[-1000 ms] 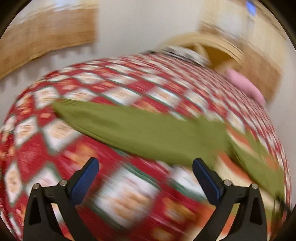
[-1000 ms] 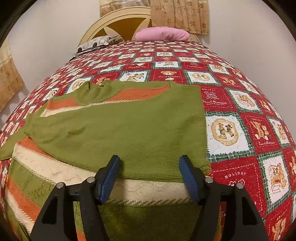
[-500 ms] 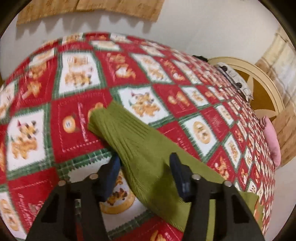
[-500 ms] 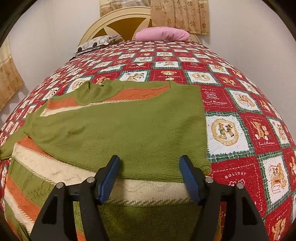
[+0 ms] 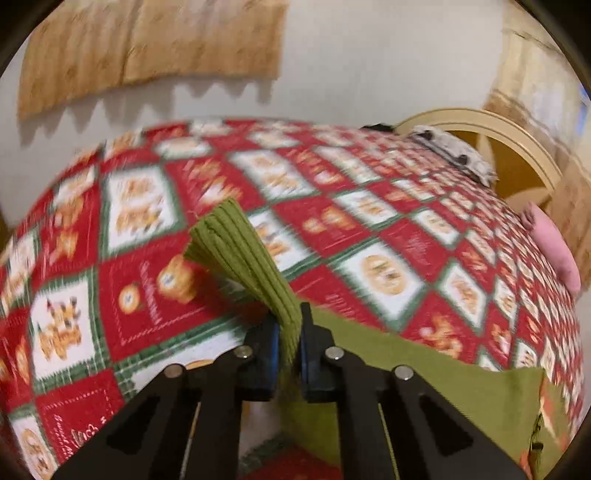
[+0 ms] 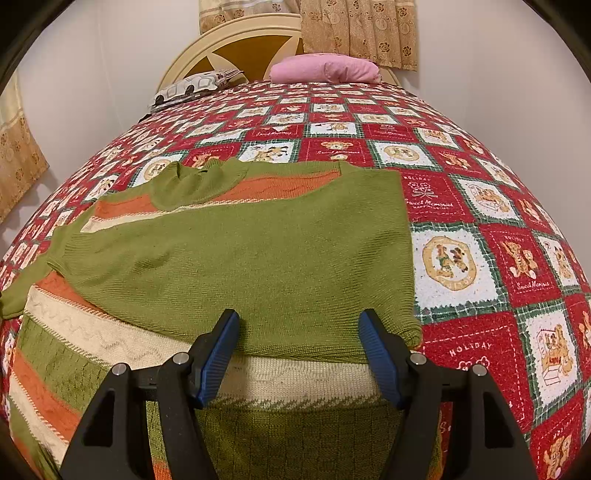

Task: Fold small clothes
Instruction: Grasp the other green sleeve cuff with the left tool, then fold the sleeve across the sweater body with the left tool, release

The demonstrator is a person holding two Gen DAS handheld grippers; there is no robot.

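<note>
Red, white and green patchwork with teddy-bear squares covers the bed [image 6: 480, 266], and nearly everything in both views lies on that quilt. Nearest the right-wrist camera, the right gripper [image 6: 299, 354] hovers with its blue-padded jaws spread wide apart, holding nothing, just over the lower part of a green sweater [image 6: 258, 266]. Under the jaws the sweater shows bands of cream, orange and darker green knit, and a plain green panel of it is folded across on top, its hem running from side to side just beyond the fingertips. Farther up, the collar and an orange stripe lie flat, and a sleeve trails off toward the left edge of that view. In the blurred left-wrist view, the left gripper [image 5: 286, 350] has its jaws pressed together on the sleeve [image 5: 243, 266] close behind its ribbed cuff, which stands up and fans out ahead of the fingers, lifted off the quilt; the rest of the green knit spreads low to the right of the gripper. Beyond the sweater, the quilt runs on to the head of the bed, where a pink pillow [image 6: 325, 68] and a grey patterned pillow [image 6: 192, 86] rest against a cream arched headboard [image 6: 236, 40]. Behind that hang tan flowered curtains [image 6: 358, 29] against a pale wall.
</note>
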